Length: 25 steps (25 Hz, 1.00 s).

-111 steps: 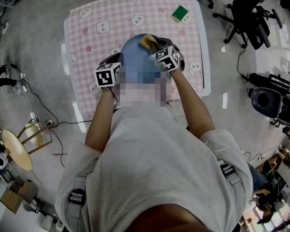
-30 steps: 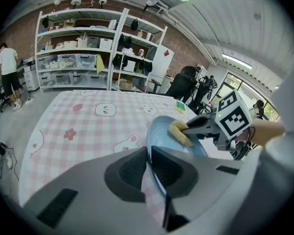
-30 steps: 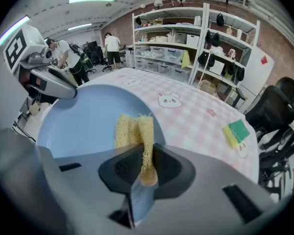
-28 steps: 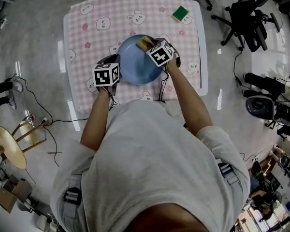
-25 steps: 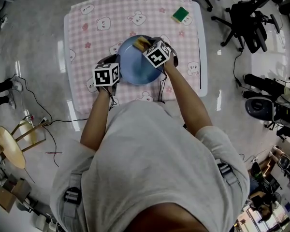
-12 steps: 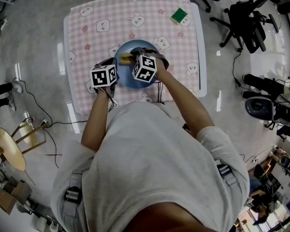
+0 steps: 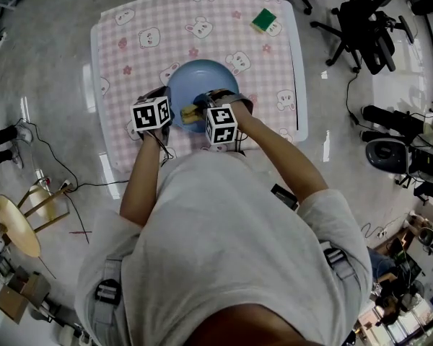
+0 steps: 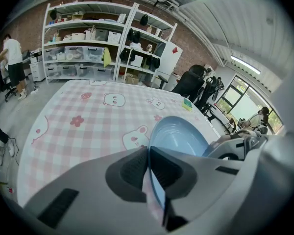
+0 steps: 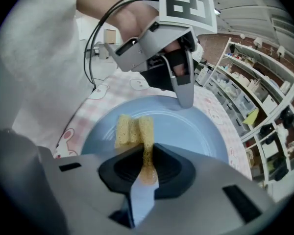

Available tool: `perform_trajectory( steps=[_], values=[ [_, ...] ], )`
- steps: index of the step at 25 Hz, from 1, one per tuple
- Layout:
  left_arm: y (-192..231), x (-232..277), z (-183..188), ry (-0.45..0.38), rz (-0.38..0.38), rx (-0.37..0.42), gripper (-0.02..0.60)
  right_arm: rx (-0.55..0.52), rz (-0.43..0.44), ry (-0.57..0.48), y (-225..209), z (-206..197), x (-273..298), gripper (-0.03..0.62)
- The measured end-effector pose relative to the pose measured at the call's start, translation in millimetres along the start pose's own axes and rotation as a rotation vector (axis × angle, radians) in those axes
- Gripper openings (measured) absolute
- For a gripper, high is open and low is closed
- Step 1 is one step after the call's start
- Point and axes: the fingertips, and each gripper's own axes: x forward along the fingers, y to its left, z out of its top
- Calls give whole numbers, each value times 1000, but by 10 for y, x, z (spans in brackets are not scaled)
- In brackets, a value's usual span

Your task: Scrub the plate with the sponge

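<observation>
The desk, under its pink checked cloth with bear prints, carries the blue plate at about its middle, and the plate has hardly shifted over the last few seconds. What has changed is the right gripper's place on it. A second ago the right gripper worked the far right part of the plate's face. It has since swept toward the person and now sits over the near left part, just beside the left gripper.

The left gripper view shows the left gripper's jaws closed on the plate's near left rim, steadying it. Whether the plate lies flat or is tipped up cannot be told. In the right gripper view the jaws are clamped on the yellow sponge, whose free end juts forward and appears to rest on the plate's blue face.

I judge that one scrubbing stroke has run across the plate from far to near, so the scrub is well under way. The far left of the face may still need a pass. A second, green sponge lies unused at the desk's far right corner, well apart from the plate.
</observation>
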Motion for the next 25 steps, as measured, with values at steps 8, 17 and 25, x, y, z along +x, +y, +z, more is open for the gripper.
perform_trajectory(
  steps=[8,17,25],
  values=[
    [24,9,18,5,-2,6,31,-49,47,43,287,-300,-115,58],
    [94,10,-68,23,1,-39,30,103,64,111,219,-615,-213,58],
    [27,44,-79,25,-6,-59,31,416,-18,147,-219,-1014,-325,58]
  ],
)
